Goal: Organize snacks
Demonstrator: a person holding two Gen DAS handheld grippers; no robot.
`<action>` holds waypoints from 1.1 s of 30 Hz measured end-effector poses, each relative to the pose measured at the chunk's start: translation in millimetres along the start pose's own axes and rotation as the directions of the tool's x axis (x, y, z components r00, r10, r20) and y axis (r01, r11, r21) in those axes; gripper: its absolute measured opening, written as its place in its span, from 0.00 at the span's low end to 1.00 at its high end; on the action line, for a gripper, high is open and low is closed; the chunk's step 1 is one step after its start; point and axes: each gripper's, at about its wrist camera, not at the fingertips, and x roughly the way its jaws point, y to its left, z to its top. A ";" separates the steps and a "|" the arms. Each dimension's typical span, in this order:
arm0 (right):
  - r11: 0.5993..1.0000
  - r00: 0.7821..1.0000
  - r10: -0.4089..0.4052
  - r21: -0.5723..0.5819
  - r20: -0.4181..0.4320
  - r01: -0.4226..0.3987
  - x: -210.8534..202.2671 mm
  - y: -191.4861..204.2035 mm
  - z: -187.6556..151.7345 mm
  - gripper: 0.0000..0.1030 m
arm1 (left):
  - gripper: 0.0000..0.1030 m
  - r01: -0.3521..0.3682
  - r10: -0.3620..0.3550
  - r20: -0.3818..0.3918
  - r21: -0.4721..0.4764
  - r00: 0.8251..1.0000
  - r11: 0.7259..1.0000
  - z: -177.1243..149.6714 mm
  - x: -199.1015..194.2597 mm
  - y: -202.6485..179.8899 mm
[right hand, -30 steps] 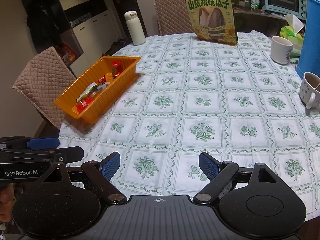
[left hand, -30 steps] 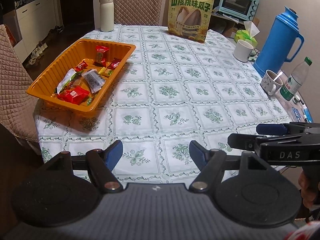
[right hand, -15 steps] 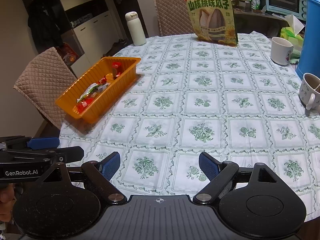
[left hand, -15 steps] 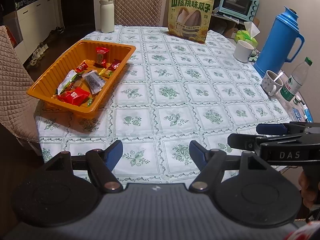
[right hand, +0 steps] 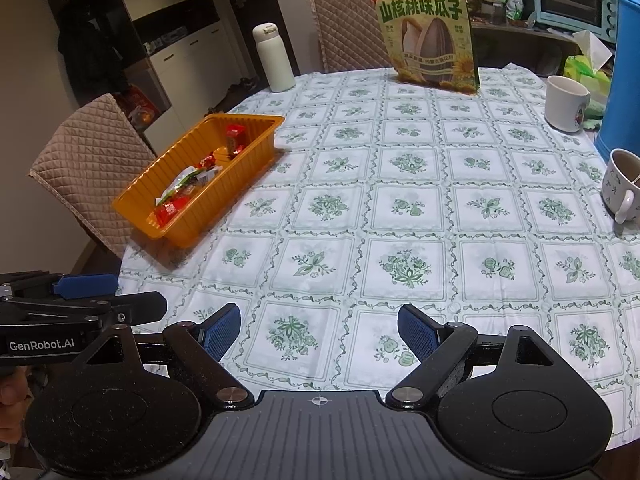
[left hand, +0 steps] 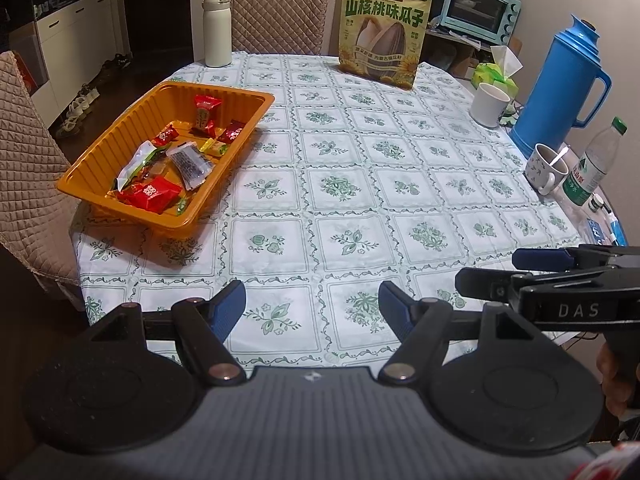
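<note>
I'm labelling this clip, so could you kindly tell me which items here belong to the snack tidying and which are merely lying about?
Job:
orange tray
wrapped snacks
sunflower seed bag

Lying about:
white flask
blue thermos
white mug
floral cup
water bottle
tissues

my left gripper [left hand: 312,304] is held low and level, its two blue-padded fingers [left hand: 230,310] spread wide apart with nothing between them. my right gripper [right hand: 319,330] sits the same way, fingers [right hand: 416,334] parted and gripping nothing. the two are side by side, close together: each shows at the edge of the other's view, pointing forward. a bit of my hand [left hand: 614,380] shows wrapped on the right handle.
</note>
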 end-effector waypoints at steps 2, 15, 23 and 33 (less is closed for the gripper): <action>1.000 1.000 0.000 -0.001 0.000 0.000 0.0 0.1 0.0 0.83 | 0.69 -0.001 0.001 0.000 -0.001 1.000 1.000 0.2 -0.3 0.6; 1.000 1.000 0.009 -0.010 0.001 -0.009 3.7 -0.8 2.8 0.83 | 0.69 -0.014 0.014 0.003 -0.010 1.000 1.000 3.1 0.2 -0.1; 1.000 1.000 0.013 -0.016 -0.001 -0.013 5.3 -0.9 3.4 0.83 | 0.69 -0.016 0.016 0.003 -0.010 1.000 1.000 3.6 0.5 0.4; 1.000 1.000 0.022 -0.021 -0.009 -0.022 10.1 -2.0 5.8 0.83 | 0.69 -0.027 0.027 0.002 -0.013 1.000 1.000 6.0 4.2 1.1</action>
